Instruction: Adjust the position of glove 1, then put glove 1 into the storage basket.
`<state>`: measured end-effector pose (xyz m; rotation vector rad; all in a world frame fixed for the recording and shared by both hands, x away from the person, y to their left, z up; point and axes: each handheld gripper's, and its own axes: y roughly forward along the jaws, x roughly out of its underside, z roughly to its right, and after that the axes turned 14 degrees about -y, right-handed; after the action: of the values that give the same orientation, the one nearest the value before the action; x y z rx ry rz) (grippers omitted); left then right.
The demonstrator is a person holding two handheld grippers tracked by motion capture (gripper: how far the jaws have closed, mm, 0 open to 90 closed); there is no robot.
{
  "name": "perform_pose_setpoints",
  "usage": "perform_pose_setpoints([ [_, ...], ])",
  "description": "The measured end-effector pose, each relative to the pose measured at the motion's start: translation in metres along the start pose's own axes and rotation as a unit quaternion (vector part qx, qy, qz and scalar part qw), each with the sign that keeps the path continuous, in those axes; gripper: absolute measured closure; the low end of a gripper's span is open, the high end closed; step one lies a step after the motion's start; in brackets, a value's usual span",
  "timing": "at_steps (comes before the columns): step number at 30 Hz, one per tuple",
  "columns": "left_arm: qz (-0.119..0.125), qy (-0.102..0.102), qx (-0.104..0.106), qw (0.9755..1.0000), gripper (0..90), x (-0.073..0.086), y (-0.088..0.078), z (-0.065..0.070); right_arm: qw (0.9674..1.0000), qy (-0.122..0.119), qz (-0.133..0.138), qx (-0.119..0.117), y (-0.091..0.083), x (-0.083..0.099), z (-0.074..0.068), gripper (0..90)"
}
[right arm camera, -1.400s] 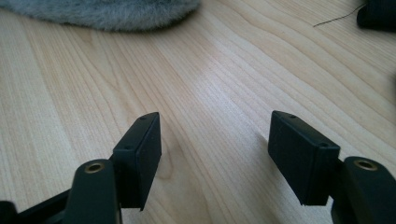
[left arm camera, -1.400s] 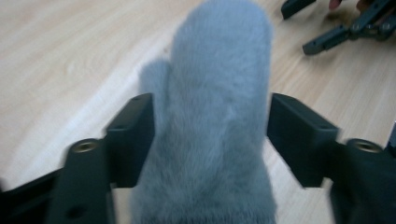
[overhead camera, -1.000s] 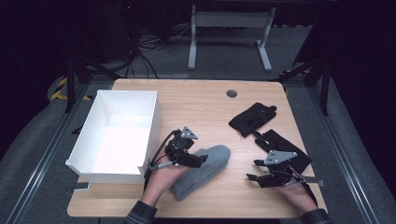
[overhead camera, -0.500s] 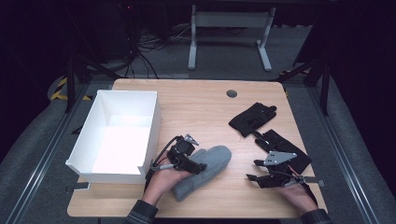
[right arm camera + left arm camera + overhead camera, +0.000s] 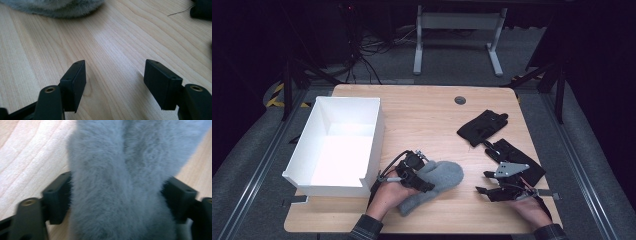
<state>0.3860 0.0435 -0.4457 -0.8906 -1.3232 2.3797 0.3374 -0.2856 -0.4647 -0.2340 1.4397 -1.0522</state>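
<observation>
A fluffy grey mitten (image 5: 439, 181) lies on the wooden table (image 5: 427, 117), near its front edge. My left gripper (image 5: 423, 181) reaches over the mitten's cuff end from the left. In the left gripper view the mitten (image 5: 120, 170) fills the gap and both pads (image 5: 58, 195) press into its fur. The jaws of my left gripper (image 5: 117, 200) have just been closing on the mitten. My right gripper (image 5: 483, 183) rests low at the front right, pointing left, with its jaws open. In the right gripper view there is bare wood between the jaws of that gripper (image 5: 115, 82), and the mitten's edge (image 5: 57, 7) lies farther off.
A white open box (image 5: 378, 132) stands at the table's left. Two black gloves lie at the right: one (image 5: 483, 126) farther back, one (image 5: 513, 154) just behind my right hand. A round grey grommet (image 5: 460, 100) sits near the far edge.
My left hand has sunk lower onto the mitten, which has flattened a little under it. The right hand and gripper have stayed where they were.
</observation>
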Motion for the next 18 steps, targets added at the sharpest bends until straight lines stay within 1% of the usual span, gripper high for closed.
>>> perform_pose_setpoints([
  [2, -0.002, 0.001, 0.009, 1.0, 30.0, 0.0001, -0.0007, -0.0005, 1.0, 0.0, 0.0, 0.0, 0.0, 0.0, 0.0, 35.2],
  [4, -0.006, 0.0, 0.021, 0.9998, 39.0, 0.0, -0.0011, -0.0012, 1.0, 0.0, 0.0, 0.0, 0.0, 0.0001, 0.0, 35.1],
  [5, -0.006, 0.0, 0.021, 0.9998, 42.2, 0.0, -0.0011, -0.0012, 1.0, 0.0, 0.0, 0.0, 0.0, 0.0001, 0.0, 35.1],
  [6, -0.008, -0.001, 0.025, 0.9996, 42.2, -0.0001, -0.0012, -0.0018, 1.0, 0.0, 0.0, 0.0, 0.0, 0.0001, 0.0001, 35.1],
  [8, -0.013, -0.007, 0.037, 0.9992, 49.1, -0.0006, -0.0013, -0.0042, 1.0, 0.0, 0.001, -0.001, 0.0001, 0.0001, 0.0001, 35.2],
  [10, -0.017, -0.01, 0.042, 0.9989, 53.6, -0.0013, -0.0023, -0.0058, 1.0, 0.0, 0.001, 0.0, 0.0002, 0.0001, 0.0002, 35.2],
  [12, -0.018, -0.009, 0.039, 0.999, 58.3, -0.0017, -0.0037, -0.0049, 1.0, -0.001, 0.001, 0.0, 0.0004, 0.0001, 0.0003, 35.1],
  [13, -0.018, -0.009, 0.037, 0.9991, 59.8, -0.0018, -0.0043, -0.0041, 1.0, -0.002, 0.003, 0.0, 0.0005, 0.0004, 0.0004, 34.8],
  [15, -0.015, -0.01, 0.041, 0.999, 61.6, -0.0015, -0.006, -0.004, 1.0, -0.003, 0.008, -0.001, 0.0008, 0.0015, -0.0002, 32.3],
  [18, -0.01, -0.014, 0.052, 0.9985, 62.8, -0.0012, -0.0101, -0.0054, 0.9997, -0.006, 0.023, -0.001, 0.0028, 0.0044, -0.0016, 26.9],
])
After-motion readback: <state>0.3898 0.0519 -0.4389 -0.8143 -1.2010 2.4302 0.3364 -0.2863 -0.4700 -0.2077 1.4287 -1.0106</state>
